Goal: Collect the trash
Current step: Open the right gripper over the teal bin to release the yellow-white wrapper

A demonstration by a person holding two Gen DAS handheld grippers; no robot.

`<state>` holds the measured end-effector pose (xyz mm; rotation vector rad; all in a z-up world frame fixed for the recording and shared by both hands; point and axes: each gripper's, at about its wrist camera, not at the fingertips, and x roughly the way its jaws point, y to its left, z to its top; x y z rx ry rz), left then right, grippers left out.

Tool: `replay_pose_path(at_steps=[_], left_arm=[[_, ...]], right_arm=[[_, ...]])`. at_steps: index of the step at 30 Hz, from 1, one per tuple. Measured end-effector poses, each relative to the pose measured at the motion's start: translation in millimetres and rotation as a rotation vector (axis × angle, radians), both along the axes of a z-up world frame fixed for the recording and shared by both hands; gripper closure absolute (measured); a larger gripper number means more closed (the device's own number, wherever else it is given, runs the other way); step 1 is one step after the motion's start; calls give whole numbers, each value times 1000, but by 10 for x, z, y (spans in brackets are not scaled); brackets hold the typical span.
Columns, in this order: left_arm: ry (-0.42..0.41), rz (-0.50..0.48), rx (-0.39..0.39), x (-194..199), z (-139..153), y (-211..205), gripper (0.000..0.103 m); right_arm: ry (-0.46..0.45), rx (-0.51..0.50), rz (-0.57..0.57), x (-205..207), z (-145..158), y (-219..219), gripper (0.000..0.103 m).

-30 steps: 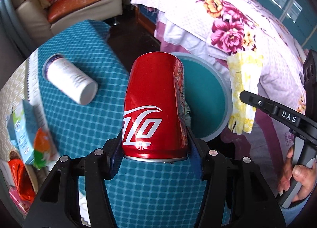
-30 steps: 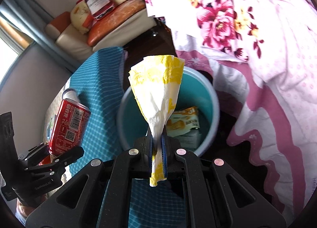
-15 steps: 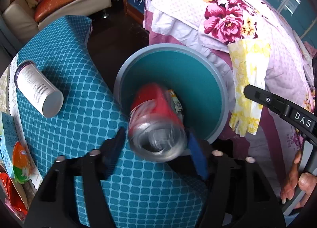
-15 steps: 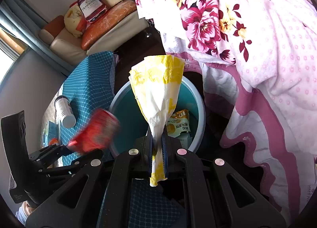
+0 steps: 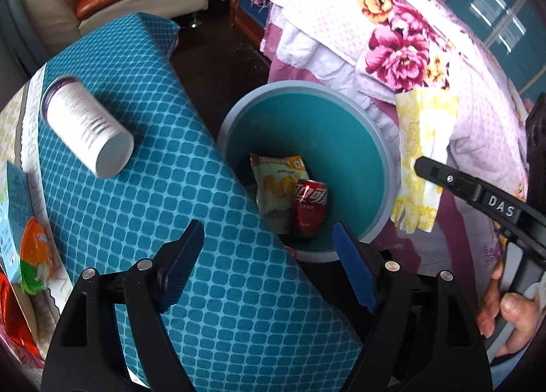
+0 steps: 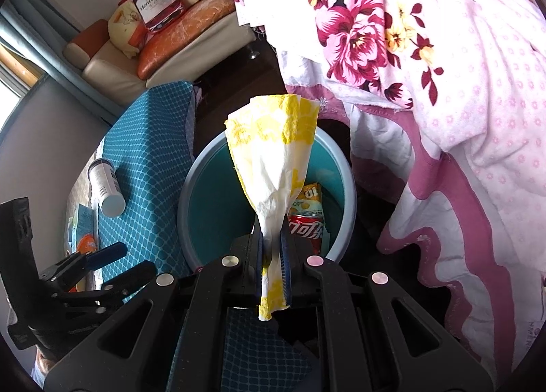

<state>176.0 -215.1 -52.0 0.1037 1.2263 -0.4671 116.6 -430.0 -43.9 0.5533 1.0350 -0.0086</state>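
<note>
Lying on the table's blue cloth [image 5: 177,187] at far left, the white bottle [image 5: 87,131] points its long axis toward the bin. Left gripper [image 5: 268,260] is spread wide, holding nothing, nearer the bottle. Can [image 5: 310,204] and chip bag [image 5: 277,180] sit in the bin [image 5: 385,139]. Right gripper [image 6: 272,264] pinches the yellow napkin [image 6: 273,149], which hangs just above the bin's opening; letting go should drop it in.

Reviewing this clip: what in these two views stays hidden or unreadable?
- Left wrist view: bottom of the teal plastic bin, hidden under the yellow snack bag and red soda can.
- Right wrist view: most of that can, behind the yellow-and-white paper napkin.
- Left wrist view: white cylindrical bottle, label print too small.
</note>
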Motion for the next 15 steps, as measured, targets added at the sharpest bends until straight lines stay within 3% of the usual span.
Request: replay_pose_path(at_steps=[3,11,13,14,15], left_arm=[[-9,23,-10,-19,17,101,15],[-3,60,-34,-25,33,338,15],[0,70,-39,-21,41,407,15],[1,77,-42,-18,46,448,15],[2,84,-47,-12,50,487,15]], right_arm=[[4,-7,12,23,7,65,93],[32,-32,42,92,-3,264,91],[39,-33,41,108,-1,303,79],[38,-37,38,114,8,326,62],[36,-46,40,119,20,348,54]])
